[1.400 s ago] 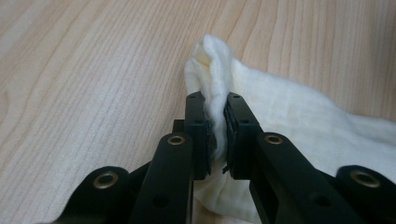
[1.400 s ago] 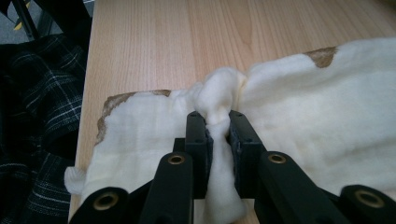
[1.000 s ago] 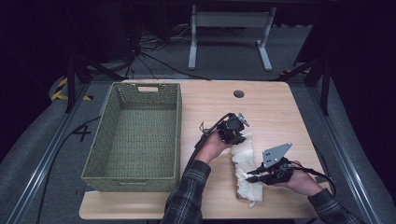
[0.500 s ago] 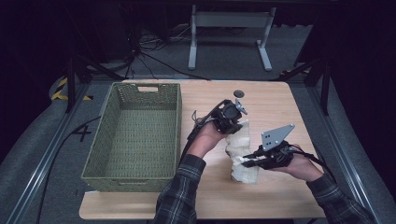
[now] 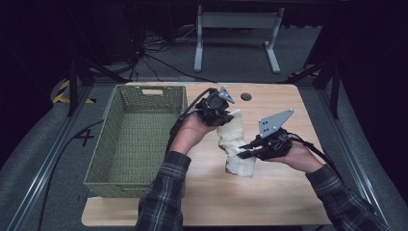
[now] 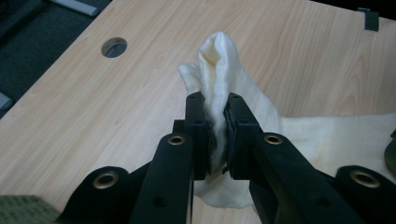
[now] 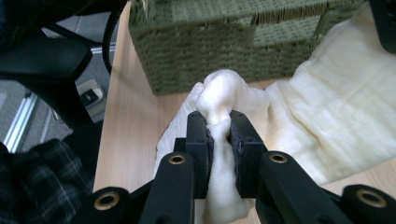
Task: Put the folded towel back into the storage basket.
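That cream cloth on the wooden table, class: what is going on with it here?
A person holds a soft cream-white cloth with both tools. The left gripper pinches one bunched edge and the right gripper another, both shut on it. The cloth hangs between them above the light wooden table, beside the green woven basket.

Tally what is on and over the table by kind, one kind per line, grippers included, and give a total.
Cream cloth: 1, pinched by both grippers
Green woven basket: 1
Grippers: 2, the left gripper and the right gripper
Total: 4
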### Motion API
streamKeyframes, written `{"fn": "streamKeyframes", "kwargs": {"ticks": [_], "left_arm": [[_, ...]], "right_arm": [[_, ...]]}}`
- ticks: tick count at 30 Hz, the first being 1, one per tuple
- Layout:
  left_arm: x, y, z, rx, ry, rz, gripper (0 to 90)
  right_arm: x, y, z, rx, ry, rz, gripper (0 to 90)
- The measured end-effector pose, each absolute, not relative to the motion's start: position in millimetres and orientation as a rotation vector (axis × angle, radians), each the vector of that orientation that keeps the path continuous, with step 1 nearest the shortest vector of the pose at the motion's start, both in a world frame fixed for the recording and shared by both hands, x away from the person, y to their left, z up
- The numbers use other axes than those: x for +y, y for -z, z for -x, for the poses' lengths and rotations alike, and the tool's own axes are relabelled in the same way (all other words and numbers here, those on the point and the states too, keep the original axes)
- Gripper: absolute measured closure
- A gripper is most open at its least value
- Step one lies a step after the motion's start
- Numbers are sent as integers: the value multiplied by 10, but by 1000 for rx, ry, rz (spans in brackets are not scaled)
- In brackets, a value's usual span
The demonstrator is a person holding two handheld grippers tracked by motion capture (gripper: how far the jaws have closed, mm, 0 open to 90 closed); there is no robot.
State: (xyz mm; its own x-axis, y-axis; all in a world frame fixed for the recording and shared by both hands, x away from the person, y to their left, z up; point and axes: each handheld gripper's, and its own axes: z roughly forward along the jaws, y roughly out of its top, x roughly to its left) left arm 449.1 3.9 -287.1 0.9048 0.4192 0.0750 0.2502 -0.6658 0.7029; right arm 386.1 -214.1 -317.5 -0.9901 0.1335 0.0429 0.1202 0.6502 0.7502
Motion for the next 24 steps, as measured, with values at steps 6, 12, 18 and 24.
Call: {"fn": "streamKeyframes", "kwargs": {"ticks": [6, 12, 18, 24], "left_arm": [[385, 2760, -4555, 460, -306, -2311, 821], [631, 2673, -4587, 421, -308, -2286, 820], [912, 2586, -4647, 392, -329, -2285, 821], [1126, 2528, -4675, 382, -345, -2264, 821]], "right_arm": [[-1914, 3089, -3929, 2823, -1332, -220, 807], [-1599, 2918, -3961, 2811, -1338, -206, 807], [-1226, 2753, -3977, 2795, -1338, -171, 807], [-888, 2677, -4009, 2797, -1336, -141, 807]]}}
